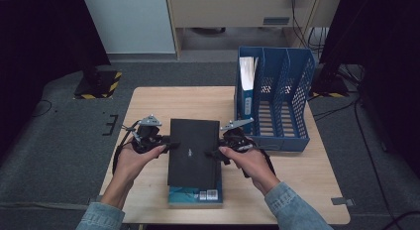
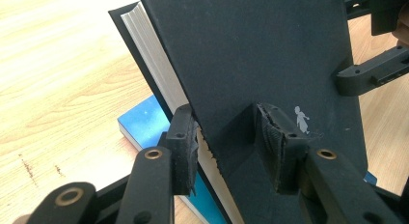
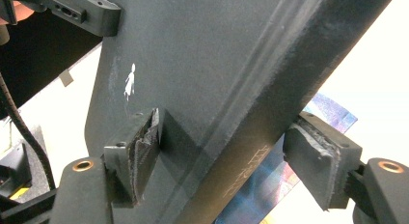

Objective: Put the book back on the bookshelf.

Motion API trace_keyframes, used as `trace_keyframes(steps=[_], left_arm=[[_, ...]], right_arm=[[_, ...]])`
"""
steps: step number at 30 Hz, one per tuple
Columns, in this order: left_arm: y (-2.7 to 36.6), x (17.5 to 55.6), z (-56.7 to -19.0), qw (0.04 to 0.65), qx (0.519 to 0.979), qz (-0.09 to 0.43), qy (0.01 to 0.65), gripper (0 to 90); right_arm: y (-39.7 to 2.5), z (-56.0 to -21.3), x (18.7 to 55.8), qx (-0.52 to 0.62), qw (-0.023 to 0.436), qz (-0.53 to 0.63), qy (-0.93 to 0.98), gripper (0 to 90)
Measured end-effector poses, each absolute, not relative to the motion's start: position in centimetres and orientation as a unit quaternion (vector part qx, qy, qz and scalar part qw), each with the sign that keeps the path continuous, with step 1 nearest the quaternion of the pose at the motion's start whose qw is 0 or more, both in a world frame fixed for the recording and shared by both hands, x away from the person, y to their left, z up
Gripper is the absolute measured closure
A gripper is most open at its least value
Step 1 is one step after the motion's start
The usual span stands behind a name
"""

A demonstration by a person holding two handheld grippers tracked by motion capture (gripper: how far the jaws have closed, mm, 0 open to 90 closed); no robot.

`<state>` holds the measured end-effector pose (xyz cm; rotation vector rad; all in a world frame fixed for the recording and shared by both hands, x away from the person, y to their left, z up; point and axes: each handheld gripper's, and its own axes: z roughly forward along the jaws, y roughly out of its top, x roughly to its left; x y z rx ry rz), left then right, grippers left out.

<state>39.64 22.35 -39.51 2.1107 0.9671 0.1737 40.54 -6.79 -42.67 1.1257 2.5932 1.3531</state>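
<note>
Two grippers hold one black book (image 1: 193,150) at the centre of the high view, above a blue book (image 1: 194,196) lying on the table (image 1: 163,98). Left gripper (image 2: 231,137) is clamped on the black book's page edge, one pad on the cover, one under it. Right gripper (image 3: 231,161) straddles the spine side; its left pad touches the cover, its right pad stands just off the spine. A blue rack (image 1: 277,98) sits at upper right
</note>
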Motion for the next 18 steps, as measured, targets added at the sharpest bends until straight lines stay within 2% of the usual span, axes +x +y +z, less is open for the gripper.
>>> trace_keyframes(steps=[18], left_arm=[[22.2, 40.1, -38.2, 0.388, 0.838, 0.083, 0.375, 63.9]], right_arm=[[-7.0, -41.4, 40.8, 0.352, 0.02, 0.432, 0.83, 34.6]])
